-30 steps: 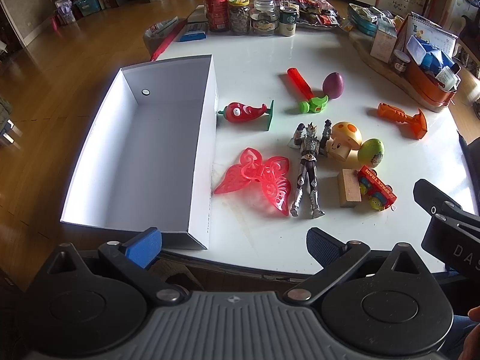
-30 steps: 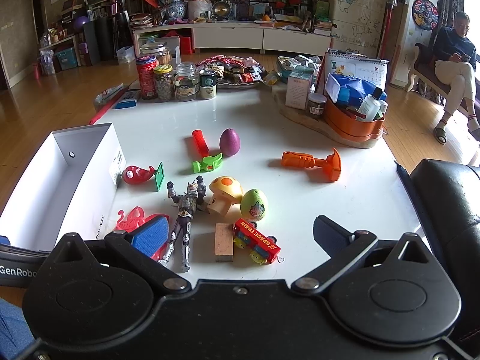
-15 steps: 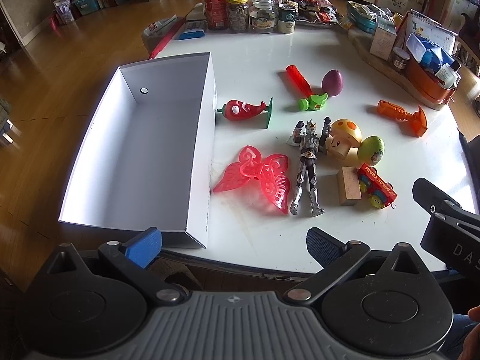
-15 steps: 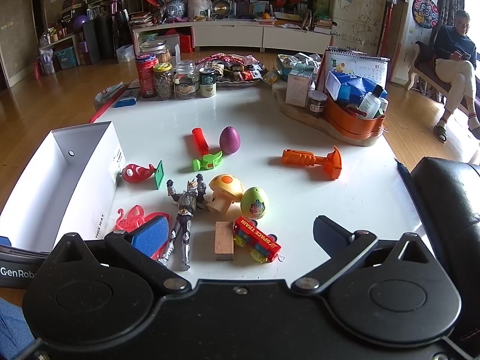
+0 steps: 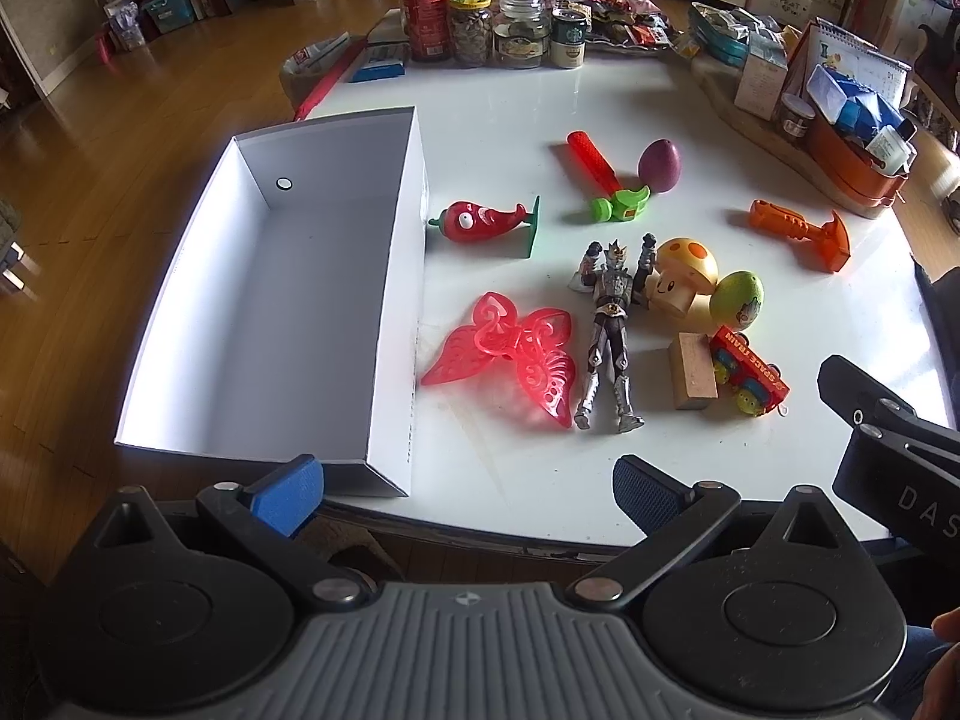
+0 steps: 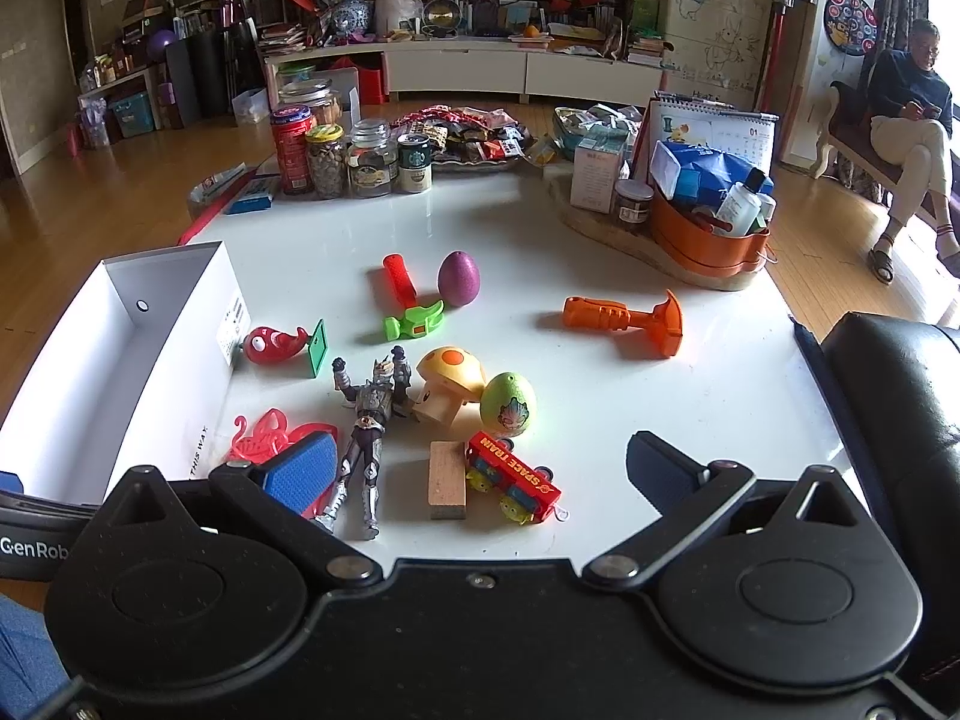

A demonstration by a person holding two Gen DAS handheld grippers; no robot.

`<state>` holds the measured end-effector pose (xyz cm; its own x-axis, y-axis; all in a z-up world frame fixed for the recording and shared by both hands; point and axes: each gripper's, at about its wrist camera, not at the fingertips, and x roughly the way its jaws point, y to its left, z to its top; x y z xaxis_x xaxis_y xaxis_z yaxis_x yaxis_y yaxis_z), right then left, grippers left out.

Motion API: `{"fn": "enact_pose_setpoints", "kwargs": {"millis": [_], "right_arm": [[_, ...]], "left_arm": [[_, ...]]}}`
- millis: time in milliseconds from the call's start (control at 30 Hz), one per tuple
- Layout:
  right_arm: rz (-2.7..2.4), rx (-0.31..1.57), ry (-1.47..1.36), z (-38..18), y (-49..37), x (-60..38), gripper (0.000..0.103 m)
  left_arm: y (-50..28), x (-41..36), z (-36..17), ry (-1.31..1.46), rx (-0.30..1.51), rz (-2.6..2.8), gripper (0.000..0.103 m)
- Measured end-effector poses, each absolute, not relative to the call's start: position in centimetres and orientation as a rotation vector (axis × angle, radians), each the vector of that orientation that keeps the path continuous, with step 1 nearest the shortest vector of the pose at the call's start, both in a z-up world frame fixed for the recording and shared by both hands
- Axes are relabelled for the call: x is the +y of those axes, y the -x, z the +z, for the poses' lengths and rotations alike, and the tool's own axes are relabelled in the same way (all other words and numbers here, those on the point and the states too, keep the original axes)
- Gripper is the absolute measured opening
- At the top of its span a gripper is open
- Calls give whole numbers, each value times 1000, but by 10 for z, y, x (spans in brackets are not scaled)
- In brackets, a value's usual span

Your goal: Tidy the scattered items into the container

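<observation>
Left wrist view shows the white box empty at the left of the surface, toys beside it, so the left claw, wide open and holding nothing like the right claw, should reach for the pink butterfly first.

Cluttered living room, daylit, around a glossy white table.
Warm wooden floor on every side; long white low cabinet against the far wall, crowded with a blue-and-white vase, framed photos and books. Shelving and storage bins stacked at the left. Cartoon drawings on the pale wall panel, round dartboard beside a dark curtain. Seated person on a chair at the far right, possibly looking at a phone. Bright glare from that right edge, reflected on the tabletop.
</observation>
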<state>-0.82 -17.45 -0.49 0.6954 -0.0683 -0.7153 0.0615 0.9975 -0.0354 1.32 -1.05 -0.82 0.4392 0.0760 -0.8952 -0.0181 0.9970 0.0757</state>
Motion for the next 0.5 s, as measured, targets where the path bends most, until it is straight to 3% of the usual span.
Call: {"fn": "enact_pose_setpoints", "kwargs": {"millis": [500], "right_arm": [[-82,843,9,-14,4,-178,100]], "left_arm": [[-12,-14,-13,-74,1122,49,102]]}}
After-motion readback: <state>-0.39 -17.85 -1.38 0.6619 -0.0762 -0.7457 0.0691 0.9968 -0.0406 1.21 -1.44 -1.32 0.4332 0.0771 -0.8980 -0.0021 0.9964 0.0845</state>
